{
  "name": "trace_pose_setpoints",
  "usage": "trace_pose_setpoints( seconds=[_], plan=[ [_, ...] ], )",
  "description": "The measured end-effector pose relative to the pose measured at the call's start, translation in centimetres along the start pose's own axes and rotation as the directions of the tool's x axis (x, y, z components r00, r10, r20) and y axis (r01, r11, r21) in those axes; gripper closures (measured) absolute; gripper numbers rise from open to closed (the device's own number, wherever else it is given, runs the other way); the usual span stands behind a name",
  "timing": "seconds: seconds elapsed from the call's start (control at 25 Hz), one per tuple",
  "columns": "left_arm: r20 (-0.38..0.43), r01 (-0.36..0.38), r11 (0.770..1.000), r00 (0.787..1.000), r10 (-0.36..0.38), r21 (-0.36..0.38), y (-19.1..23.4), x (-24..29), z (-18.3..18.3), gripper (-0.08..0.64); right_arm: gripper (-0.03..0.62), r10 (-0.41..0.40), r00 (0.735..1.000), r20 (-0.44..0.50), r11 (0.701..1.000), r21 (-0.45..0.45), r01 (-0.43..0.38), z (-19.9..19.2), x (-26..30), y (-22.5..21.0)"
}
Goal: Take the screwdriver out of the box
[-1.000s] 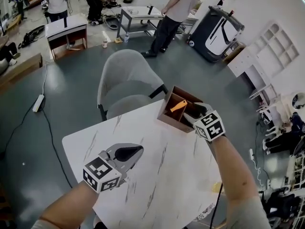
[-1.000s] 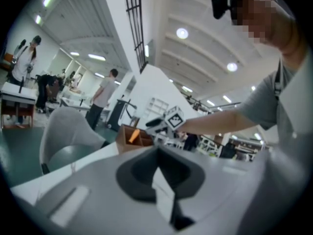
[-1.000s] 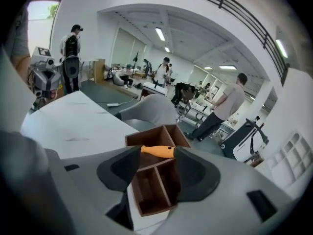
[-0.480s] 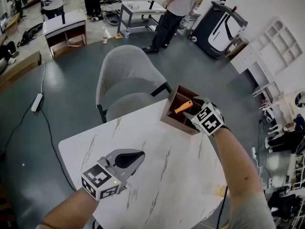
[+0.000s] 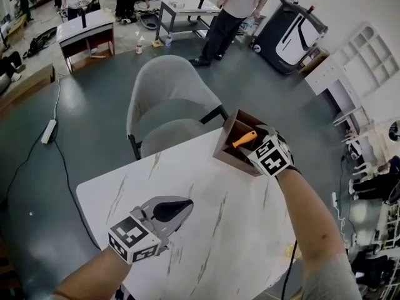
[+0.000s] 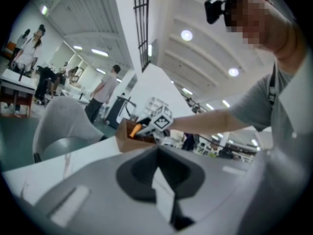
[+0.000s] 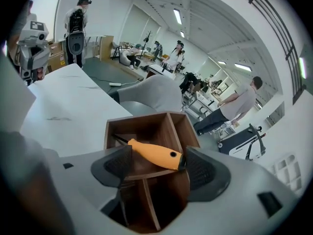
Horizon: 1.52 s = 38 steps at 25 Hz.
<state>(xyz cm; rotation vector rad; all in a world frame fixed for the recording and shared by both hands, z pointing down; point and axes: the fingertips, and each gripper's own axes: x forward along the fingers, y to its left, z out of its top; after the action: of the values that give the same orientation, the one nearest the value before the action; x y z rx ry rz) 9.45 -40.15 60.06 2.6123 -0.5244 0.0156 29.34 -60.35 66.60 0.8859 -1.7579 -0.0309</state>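
An orange-handled screwdriver (image 5: 245,139) lies slanted in a brown wooden box (image 5: 226,157) with dividers, at the far right corner of the white table (image 5: 206,230). My right gripper (image 5: 253,144) points steeply down into the box. In the right gripper view the orange handle (image 7: 154,154) lies across a divider of the box (image 7: 111,129), between the two dark pads. The jaws have just been opening, and the gripper (image 7: 156,164) is open around the handle. My left gripper (image 5: 186,204) hovers over the table's near left part, shut and holding nothing.
A grey chair (image 5: 165,99) stands just behind the table, close to the box. The table's edge runs right beside the box. Further back are people, low tables and a treadmill. A power strip (image 5: 49,134) lies on the floor at the left.
My right gripper has come down onto the box and its jaws have spread wider around the orange handle. The left gripper has stayed almost where it was.
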Motion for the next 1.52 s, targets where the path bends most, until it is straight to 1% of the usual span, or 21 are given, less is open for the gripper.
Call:
trace_pose_setpoints(
  seconds=[0.12,0.28,0.44,0.56,0.76,1.0,1.24,1.52],
  plan=[
    [0.000,-0.002,1.000,1.000,0.002,-0.004,0.1,-0.1,0.0,0.558,0.262,-0.010,1.000,-0.004,0.998,0.054,0.010,0.5,0.3,0.2],
    [0.004,-0.010,1.000,1.000,0.010,-0.009,0.4,-0.2,-0.2,0.558,0.224,-0.019,0.999,-0.047,0.994,0.109,0.024,0.5,1.0,0.5],
    [0.004,-0.017,1.000,1.000,0.017,-0.013,0.5,-0.4,-0.4,0.558,0.195,-0.069,0.994,-0.086,0.991,0.110,0.078,0.3,1.4,0.5],
    [0.002,-0.025,1.000,1.000,0.025,-0.016,0.6,-0.7,-0.7,0.558,0.195,-0.108,0.989,-0.100,0.987,0.111,0.119,0.3,1.6,0.3],
    [0.008,-0.030,0.999,1.000,0.030,-0.025,0.9,-1.1,-0.6,0.558,0.196,-0.138,0.985,-0.104,0.982,0.114,0.150,0.3,1.5,0.1],
    [0.016,-0.032,0.999,0.999,0.033,-0.030,1.0,-1.4,-0.3,0.558,0.196,-0.158,0.983,-0.094,0.979,0.111,0.168,0.3,1.1,-0.1],
    [0.017,-0.032,0.999,0.999,0.032,-0.029,0.9,-1.7,-0.4,0.558,0.196,-0.174,0.980,-0.092,0.979,0.090,0.182,0.1,0.7,-0.2],
    [0.021,-0.033,0.999,0.999,0.034,-0.030,0.8,-2.0,-0.1,0.558,0.196,-0.185,0.981,-0.058,0.978,0.083,0.190,0.6,-1.1,-1.2]
  ],
)
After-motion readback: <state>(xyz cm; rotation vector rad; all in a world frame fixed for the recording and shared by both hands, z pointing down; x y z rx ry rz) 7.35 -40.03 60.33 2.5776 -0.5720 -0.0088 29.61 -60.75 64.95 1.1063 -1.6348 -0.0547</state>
